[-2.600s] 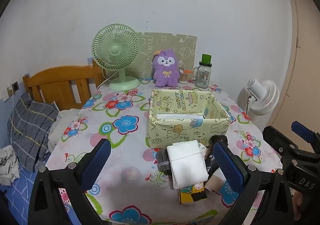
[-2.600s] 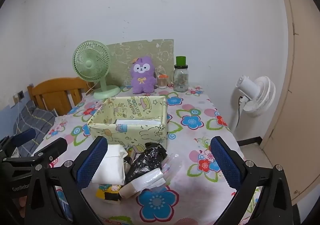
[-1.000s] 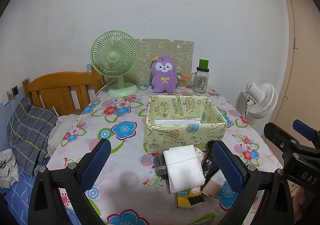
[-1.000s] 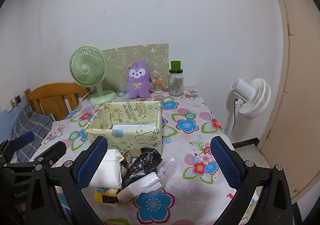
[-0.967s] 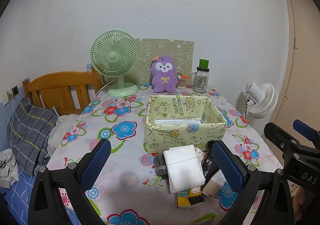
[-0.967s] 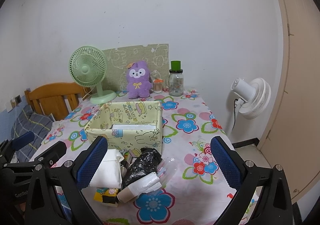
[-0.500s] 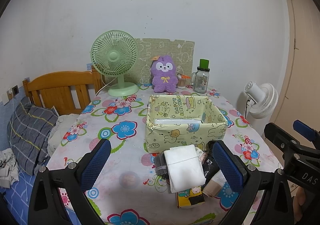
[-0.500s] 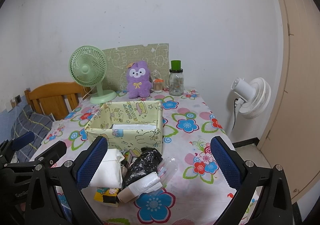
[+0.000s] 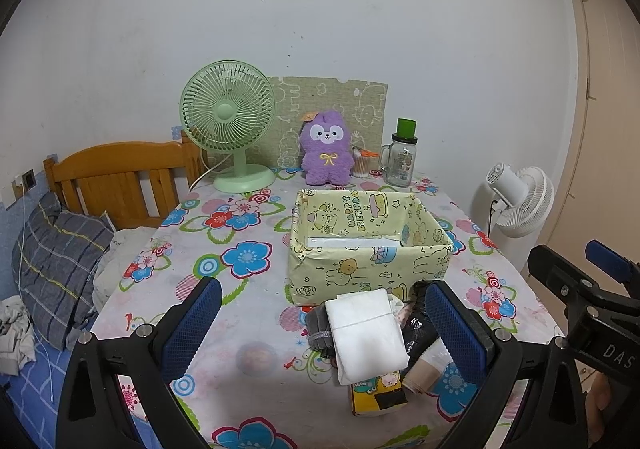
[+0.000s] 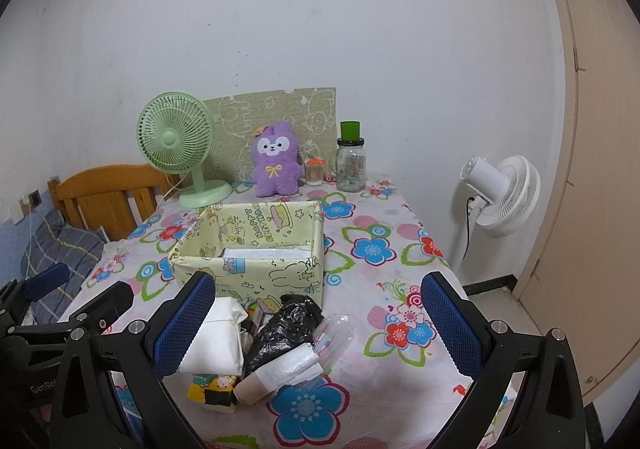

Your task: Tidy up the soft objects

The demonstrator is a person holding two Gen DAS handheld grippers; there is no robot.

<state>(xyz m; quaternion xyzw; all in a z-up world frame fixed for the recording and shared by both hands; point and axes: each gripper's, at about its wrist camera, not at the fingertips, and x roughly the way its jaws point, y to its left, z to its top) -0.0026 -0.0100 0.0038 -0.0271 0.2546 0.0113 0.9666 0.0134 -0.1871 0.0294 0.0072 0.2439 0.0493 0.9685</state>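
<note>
- Grippers both hang above the near edge of the table (image 9: 256,357), held clear of everything; the left gripper (image 9: 320,325) has its blue-padded fingers (image 9: 192,325) spread wide apart with nothing between them.
- The right gripper (image 10: 320,323) is likewise spread wide, its fingers (image 10: 450,323) empty.
- A yellow cartoon-print box (image 9: 370,249) sits mid-table with its top uncovered and a flat white packet (image 9: 348,242) lying inside.
- Just in front of the box lies a heap of soft things: a folded white cloth (image 9: 366,333) on top, a grey fabric piece (image 9: 318,329) touching its left side, a crumpled black bag (image 10: 286,323) to its right.
- A clear plastic wrapper (image 10: 334,337) and a white roll on a brown core (image 10: 280,373) lie against the black bag; a small yellow printed box (image 9: 378,395) pokes out under the cloth.
- At the far edge stand a green fan (image 9: 228,121), a purple plush toy (image 9: 326,153) and a jar with a green lid (image 9: 402,159).
</note>
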